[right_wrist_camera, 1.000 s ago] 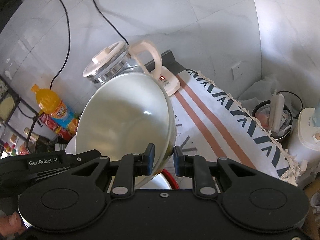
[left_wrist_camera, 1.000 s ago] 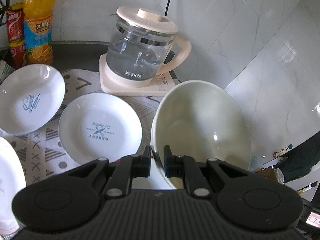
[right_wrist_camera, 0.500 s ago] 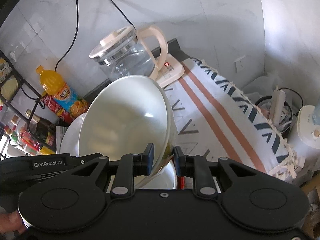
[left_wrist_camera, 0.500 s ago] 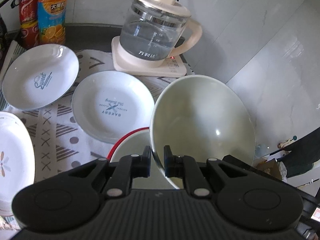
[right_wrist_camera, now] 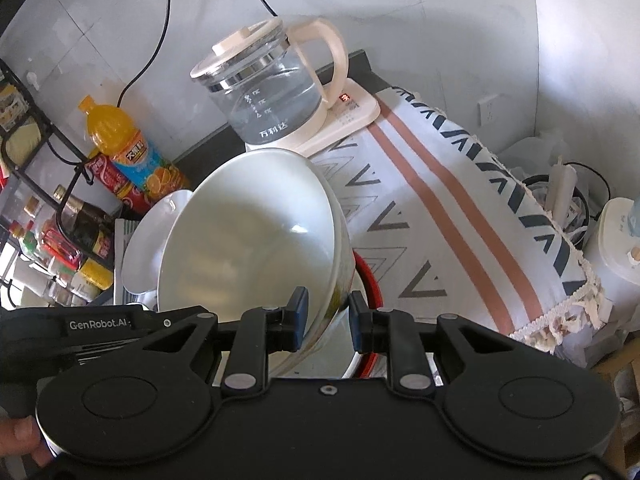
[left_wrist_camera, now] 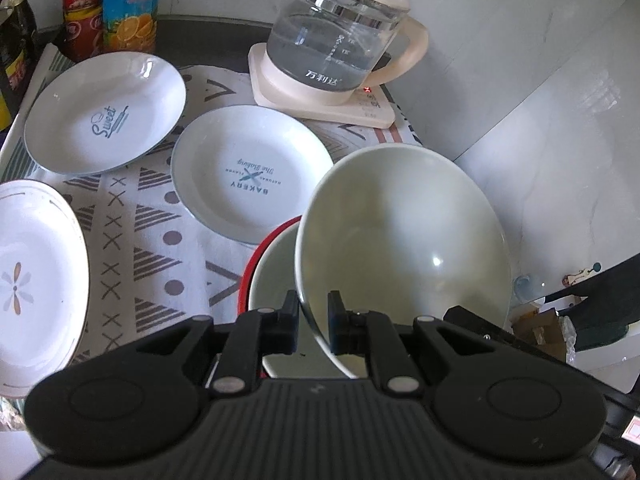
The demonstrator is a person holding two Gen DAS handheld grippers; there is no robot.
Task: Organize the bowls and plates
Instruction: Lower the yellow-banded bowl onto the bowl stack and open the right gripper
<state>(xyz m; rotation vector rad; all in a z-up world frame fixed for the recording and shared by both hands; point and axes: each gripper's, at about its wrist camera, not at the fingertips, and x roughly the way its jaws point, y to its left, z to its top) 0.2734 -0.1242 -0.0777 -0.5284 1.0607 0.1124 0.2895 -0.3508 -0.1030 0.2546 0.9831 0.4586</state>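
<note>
A large pale green bowl hangs tilted over the table, held by both grippers at its near rim. My left gripper is shut on the rim's left side. My right gripper pinches the same bowl from the other side, its wall between the pads. Just below sits a red-rimmed bowl, partly hidden by the held bowl; its red edge also shows in the right wrist view. A "Bakery" plate, a "Sweet" plate and a flower plate lie on the patterned cloth.
A glass kettle on its cream base stands at the back by the tiled wall. Drink bottles stand at the back left. The cloth's fringed edge marks the table's right side, with a bin beyond it.
Both grippers have carried the pale bowl forward and a little down. The red-rimmed bowl has come into view beneath it, and the plates now show more fully.
</note>
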